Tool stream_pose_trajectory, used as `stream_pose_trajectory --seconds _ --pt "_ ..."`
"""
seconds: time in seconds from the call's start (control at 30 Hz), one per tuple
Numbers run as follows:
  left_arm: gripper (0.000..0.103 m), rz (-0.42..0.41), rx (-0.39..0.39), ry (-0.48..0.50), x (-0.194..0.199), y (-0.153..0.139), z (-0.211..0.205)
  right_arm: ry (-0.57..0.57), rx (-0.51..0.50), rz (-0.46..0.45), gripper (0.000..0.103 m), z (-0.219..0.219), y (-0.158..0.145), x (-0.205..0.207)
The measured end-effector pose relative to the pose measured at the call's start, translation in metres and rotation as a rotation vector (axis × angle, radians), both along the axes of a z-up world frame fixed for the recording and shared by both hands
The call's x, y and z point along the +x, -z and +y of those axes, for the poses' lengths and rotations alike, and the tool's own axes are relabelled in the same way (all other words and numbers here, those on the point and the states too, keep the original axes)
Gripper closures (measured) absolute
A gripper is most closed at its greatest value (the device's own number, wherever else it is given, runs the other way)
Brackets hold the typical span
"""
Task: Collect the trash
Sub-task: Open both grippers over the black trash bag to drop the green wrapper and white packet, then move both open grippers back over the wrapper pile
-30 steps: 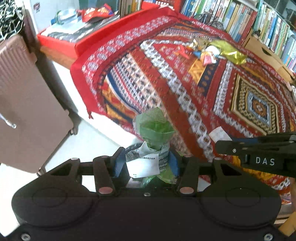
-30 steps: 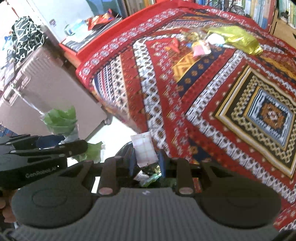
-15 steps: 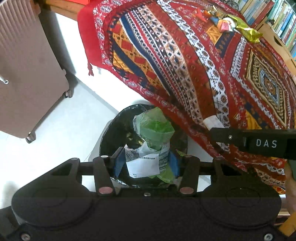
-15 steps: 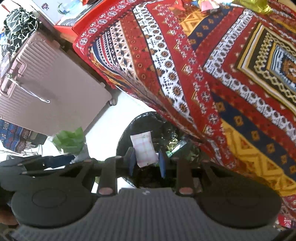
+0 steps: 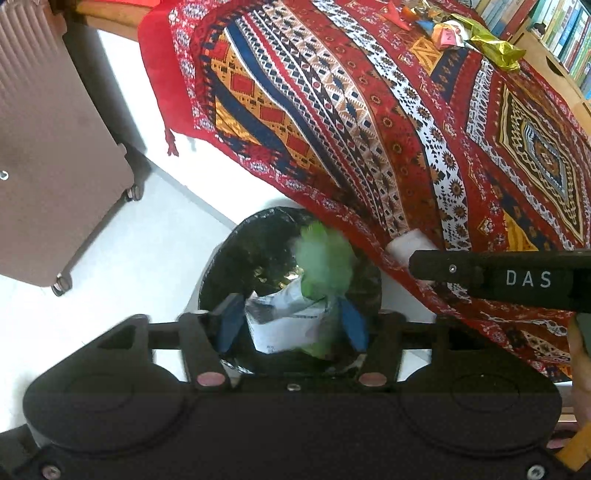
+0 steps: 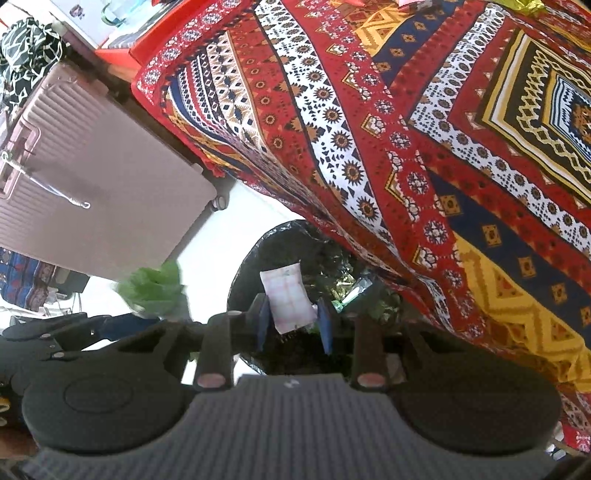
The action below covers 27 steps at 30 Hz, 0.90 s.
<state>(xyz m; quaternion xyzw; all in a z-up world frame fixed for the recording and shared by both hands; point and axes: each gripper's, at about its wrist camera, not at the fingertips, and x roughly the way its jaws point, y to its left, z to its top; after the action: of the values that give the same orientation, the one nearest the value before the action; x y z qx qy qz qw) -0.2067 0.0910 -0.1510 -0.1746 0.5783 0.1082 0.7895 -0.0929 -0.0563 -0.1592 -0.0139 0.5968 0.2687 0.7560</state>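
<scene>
Below both of your tools sits the one landmark that matters here: a round bin lined with a black bag [image 5: 236, 258], standing on the pale floor at the edge of the red patterned cloth [image 5: 369, 122] that hangs off the bed.

Starting at your left, the left tool [image 5: 293, 323] points steeply down over the bin's mouth. Its jaws are opening, and the blue pads no longer press on the green plastic wrapper with a white printed label [image 5: 295, 314] that sits between them. The wrapper looks blurred, its long axis running up and away from the tool toward the bin's far rim. It hangs directly over the dark opening, so I judge it will fall inside.

Moving right, your right tool [image 6: 293, 321] also points down over the same bin. Its jaws are opening too, and a small pale checked packet [image 6: 288, 299] stands upright between the pads with gaps on both sides. It sits above the bin's near half.

Far beyond the bin, more wrappers [image 5: 461, 33] lie on the cloth.
</scene>
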Motion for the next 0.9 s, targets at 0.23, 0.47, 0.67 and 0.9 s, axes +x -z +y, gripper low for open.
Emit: stream_pose_trajectory --seconds 0.23,0.47,0.67,0.9 --pt "0.029 -0.028 0.023 0.009 0.004 -0.007 -0.003 0.02 0.01 -0.001 0.042 -0.002 -0.001 0.0" --pt "0.026 -0.052 0.054 -0.001 0.005 -0.017 -0.001 0.037 0.02 -0.008 0.04 -0.006 -0.007 0.003" --pt "0.023 -0.093 0.082 -0.013 0.009 -0.035 0.0 0.074 0.047 -0.026 0.04 -0.017 -0.025 0.003" --pt "0.021 -0.175 0.095 -0.047 0.021 -0.065 0.003 0.114 0.075 -0.094 0.039 -0.031 -0.057 0.016"
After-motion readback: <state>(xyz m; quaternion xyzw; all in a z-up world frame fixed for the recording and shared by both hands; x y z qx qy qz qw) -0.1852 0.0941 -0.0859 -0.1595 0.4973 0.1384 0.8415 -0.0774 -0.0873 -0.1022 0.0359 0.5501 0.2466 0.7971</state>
